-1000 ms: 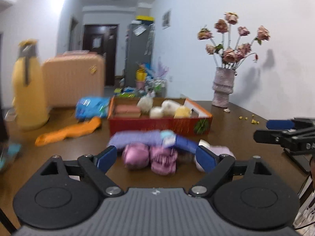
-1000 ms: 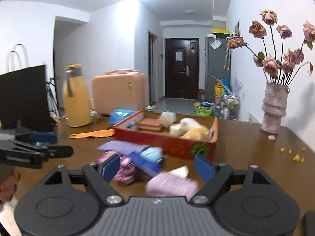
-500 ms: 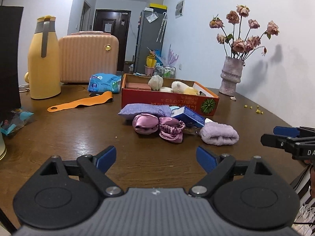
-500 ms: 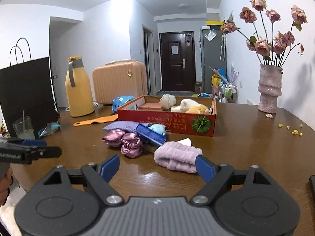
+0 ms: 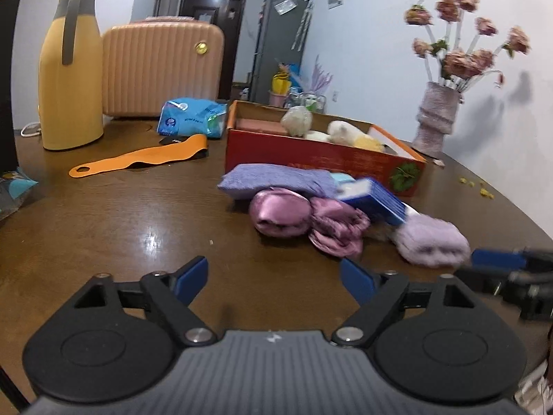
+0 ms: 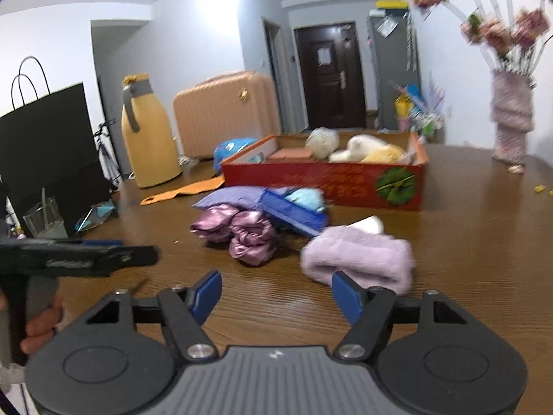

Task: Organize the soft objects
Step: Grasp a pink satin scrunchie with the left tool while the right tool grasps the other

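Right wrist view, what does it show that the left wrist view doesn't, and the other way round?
Only the right wrist view shows the black paper bag, the drinking glass and the hand holding the left tongs. Only the left wrist view shows the right tongs from the side. Both show the red box with plush toys inside, the lilac towel roll, the pink satin scrunchies, the yellow jug and the vase.

Home living area, fridge [image 5: 280,41], suitcase [image 5: 162,69], flower vase [image 5: 436,117]
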The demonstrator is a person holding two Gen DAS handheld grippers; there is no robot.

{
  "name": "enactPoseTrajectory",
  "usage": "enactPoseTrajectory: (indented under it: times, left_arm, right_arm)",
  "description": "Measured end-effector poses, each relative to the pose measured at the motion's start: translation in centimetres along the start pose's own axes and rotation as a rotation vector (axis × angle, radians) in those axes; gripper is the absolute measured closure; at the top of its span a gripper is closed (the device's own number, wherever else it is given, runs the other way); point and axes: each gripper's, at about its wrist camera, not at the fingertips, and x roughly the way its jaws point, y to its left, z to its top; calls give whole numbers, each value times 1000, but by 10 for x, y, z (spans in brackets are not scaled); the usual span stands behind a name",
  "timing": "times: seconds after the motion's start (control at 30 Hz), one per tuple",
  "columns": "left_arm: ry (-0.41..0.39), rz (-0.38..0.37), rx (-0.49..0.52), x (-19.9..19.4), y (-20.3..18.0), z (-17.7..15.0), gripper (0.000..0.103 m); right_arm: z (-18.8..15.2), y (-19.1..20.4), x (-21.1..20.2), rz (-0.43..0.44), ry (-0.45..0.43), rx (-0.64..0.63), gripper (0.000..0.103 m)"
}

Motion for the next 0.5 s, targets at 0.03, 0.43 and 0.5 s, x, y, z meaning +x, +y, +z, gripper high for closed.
enactPoseTrajectory:
  times: [0.03,0.43,0.5]
  left_arm:
    - [5,-5,-17,8,3,5,25]
    - [91,-159,-175,92,32,40,64]
    - [97,-193,-194,93,35,38,72]
  right_arm:
    - [3,3,11,7,12,-1,43]
    - [41,3,123,6,33,176,54]
    - [42,2,129,25,38,186,69]
